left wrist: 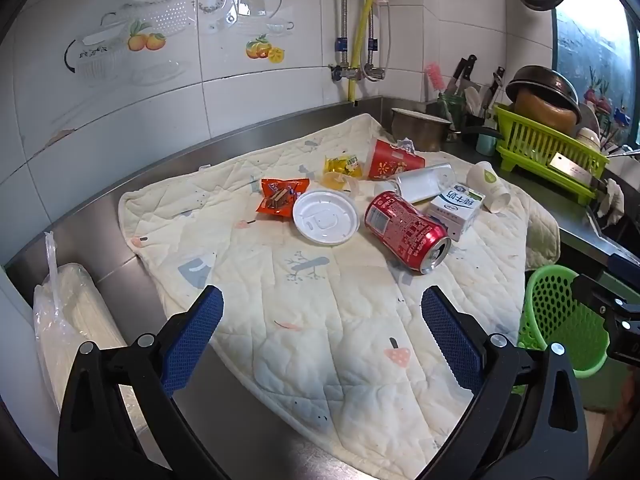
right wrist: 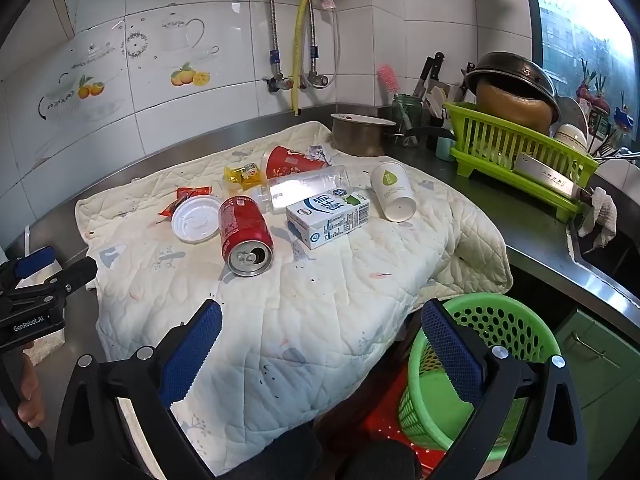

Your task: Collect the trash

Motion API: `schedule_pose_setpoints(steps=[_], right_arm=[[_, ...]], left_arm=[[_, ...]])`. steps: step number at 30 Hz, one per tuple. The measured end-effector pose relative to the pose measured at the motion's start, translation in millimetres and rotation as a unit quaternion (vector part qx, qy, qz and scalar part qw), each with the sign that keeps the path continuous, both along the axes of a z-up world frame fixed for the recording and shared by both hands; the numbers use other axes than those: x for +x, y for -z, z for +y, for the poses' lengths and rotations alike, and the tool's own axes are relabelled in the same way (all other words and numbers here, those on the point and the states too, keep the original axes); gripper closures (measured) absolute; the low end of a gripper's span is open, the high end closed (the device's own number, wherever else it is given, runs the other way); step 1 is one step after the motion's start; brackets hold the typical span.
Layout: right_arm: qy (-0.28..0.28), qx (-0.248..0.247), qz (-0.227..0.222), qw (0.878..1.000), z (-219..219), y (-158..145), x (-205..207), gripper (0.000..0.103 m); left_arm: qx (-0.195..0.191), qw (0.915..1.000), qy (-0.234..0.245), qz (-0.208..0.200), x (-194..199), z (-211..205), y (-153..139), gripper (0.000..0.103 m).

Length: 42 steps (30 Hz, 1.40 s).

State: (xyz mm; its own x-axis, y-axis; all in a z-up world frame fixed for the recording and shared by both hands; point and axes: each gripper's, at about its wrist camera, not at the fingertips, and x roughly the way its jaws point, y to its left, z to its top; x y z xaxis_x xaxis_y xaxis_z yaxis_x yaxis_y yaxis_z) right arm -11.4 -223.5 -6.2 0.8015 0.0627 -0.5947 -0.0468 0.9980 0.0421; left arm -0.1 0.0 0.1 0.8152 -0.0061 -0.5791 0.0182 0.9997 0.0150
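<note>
Hovering above the quilted cloth [left wrist: 320, 320] at lower centre of the left wrist view, the left gripper [left wrist: 322, 314] was seen with fingers spread wide and nothing between them. The trash lay untouched in mid-frame: a red can [left wrist: 406, 230], a white lid [left wrist: 325, 217], a milk carton [left wrist: 456, 208].

In the right wrist view, the right gripper [right wrist: 322, 320] was likewise spread and empty, the green basket [right wrist: 504, 320] at lower right. Collection was judged not yet begun; a reach forward to the nearest can was called for.
</note>
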Motion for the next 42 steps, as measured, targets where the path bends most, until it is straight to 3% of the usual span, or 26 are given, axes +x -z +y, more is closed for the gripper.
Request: schedule_pose_setpoints(steps=[42], right_arm=[[0.000,-0.006,-0.005,1.000,0,-11,-6,0.006]], left_arm=[[0.000,0.9999,-0.003,-0.016,-7,3,-9,0.005]])
